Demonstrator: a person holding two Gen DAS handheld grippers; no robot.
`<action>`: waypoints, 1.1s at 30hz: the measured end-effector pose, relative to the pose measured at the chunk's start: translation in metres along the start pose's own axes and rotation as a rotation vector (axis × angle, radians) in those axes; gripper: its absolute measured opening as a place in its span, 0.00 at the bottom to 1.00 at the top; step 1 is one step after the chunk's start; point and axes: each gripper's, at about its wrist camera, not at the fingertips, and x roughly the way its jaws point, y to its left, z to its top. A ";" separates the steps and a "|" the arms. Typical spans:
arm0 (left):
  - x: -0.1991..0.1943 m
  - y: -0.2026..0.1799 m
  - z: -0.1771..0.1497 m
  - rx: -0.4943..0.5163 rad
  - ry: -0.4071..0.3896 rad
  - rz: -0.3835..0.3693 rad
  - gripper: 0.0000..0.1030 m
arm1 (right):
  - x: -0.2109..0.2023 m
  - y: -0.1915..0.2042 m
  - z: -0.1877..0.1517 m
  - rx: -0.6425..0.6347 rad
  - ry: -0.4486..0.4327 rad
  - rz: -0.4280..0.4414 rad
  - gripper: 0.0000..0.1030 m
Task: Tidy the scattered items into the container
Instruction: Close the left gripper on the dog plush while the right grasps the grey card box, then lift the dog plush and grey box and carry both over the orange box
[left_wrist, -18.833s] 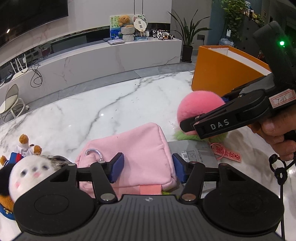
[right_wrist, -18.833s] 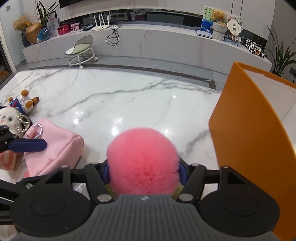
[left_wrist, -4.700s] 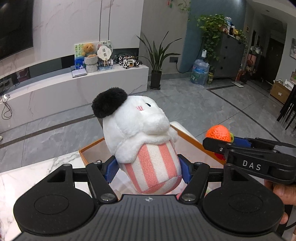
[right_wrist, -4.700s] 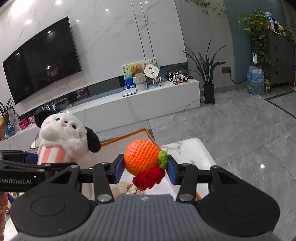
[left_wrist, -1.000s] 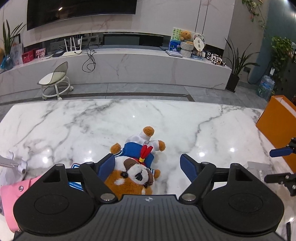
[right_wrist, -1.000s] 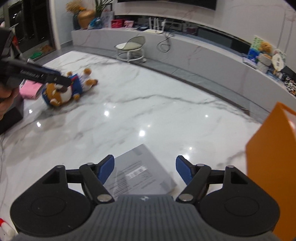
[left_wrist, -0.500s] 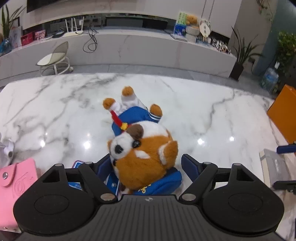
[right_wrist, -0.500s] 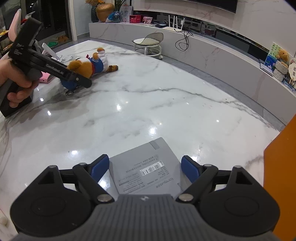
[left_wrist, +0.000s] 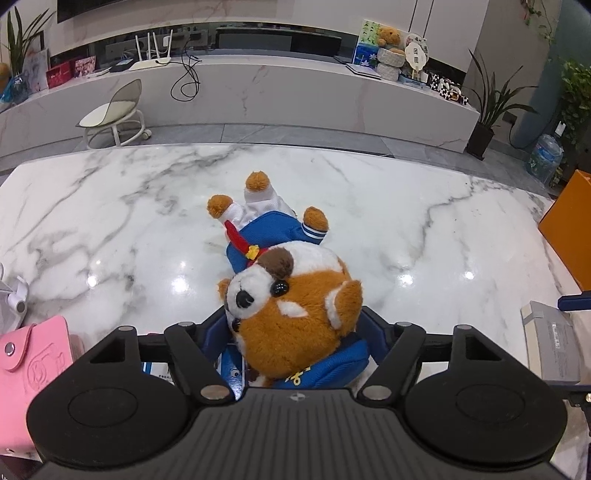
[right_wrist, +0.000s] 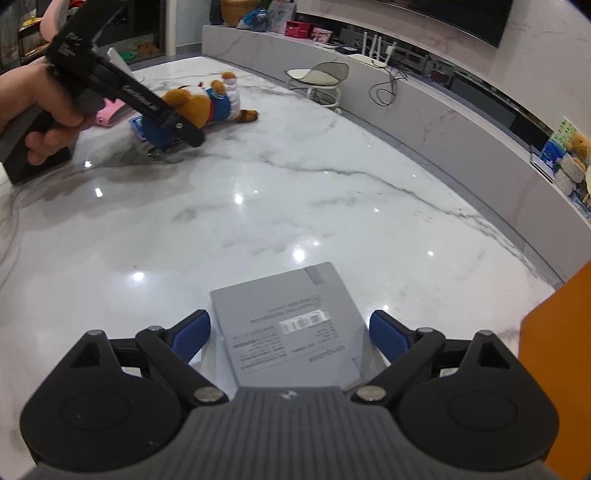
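plush dog between the left tongs, grey box between the right

the left tongs (left_wrist: 295, 339) sit around the head of a plush dog (left_wrist: 291, 310) lying on its back on the white marble surface (left_wrist: 406, 221). the toy is brown and white with a blue outfit and a red tie, its feet pointing away from the camera. the blue pads lie close against both sides of the head, but the fur hides the contact, so i cannot tell whether they are pinching it or only standing beside it. seen from the right wrist camera, a hand (right_wrist: 40, 110) holds these tongs low over the toy at the far left of the surface.

the right tongs (right_wrist: 290, 332) are spread wide, one blue pad on each side of a flat grey box (right_wrist: 291, 325) that lies on the surface with its printed label and barcode facing up. there is a visible gap between each pad and the box edges, so nothing is gripped.

the orange container (right_wrist: 554, 354) stands just to the right of the grey box; in the left wrist view it (left_wrist: 569, 236) shows at the far right edge, well apart from the plush dog. a pink pouch (left_wrist: 26, 384) with a snap flap lies at the left edge, near the left tongs.
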 end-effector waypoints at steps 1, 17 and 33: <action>0.000 0.000 0.000 0.001 0.000 0.000 0.82 | 0.000 -0.002 0.000 0.006 0.003 -0.001 0.93; -0.004 0.002 -0.002 -0.039 -0.001 -0.018 0.73 | 0.007 -0.016 -0.001 0.096 0.058 0.056 0.94; -0.034 -0.019 0.006 -0.042 -0.044 -0.074 0.68 | -0.014 -0.022 0.013 0.171 0.029 0.061 0.90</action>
